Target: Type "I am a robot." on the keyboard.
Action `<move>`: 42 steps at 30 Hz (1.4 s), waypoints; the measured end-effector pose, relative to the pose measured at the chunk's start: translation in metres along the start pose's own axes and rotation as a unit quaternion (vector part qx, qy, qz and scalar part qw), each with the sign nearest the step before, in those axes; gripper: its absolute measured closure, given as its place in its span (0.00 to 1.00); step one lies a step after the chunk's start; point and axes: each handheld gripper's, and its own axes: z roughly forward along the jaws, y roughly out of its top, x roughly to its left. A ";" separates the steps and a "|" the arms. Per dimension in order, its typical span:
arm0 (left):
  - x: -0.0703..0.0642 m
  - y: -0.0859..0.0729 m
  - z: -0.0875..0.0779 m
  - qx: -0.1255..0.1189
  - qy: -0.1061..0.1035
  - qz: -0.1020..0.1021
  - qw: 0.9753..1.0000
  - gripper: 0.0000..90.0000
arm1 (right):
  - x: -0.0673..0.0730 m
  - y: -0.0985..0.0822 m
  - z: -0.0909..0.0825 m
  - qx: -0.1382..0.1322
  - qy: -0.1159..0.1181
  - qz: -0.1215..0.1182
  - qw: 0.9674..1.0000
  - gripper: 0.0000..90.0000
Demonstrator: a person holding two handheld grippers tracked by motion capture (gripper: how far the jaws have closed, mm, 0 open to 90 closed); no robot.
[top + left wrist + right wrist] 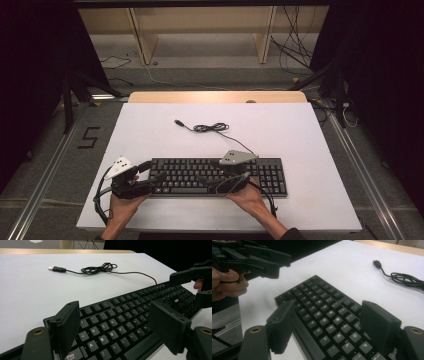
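High view: keyboard (220, 176) on table (150, 135); left gripper (157, 181), right gripper (202, 181) both agape, seemingly holding nothing.

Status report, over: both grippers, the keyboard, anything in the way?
Left gripper open, right gripper open, both over keyboard, nothing held. Keyboard flat on table. Its cable lies coiled behind, clear.

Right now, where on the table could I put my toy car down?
Bare white table lies left of the coiled cable, and right of the keyboard toward the far right corner. The near middle is crowded: both grippers, left and right, hover at the keys.
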 end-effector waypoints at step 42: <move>0.000 0.000 0.000 -0.001 -0.002 0.004 1.000 0.28 | 0.017 -0.025 0.037 0.126 0.003 -0.048 0.991 1.00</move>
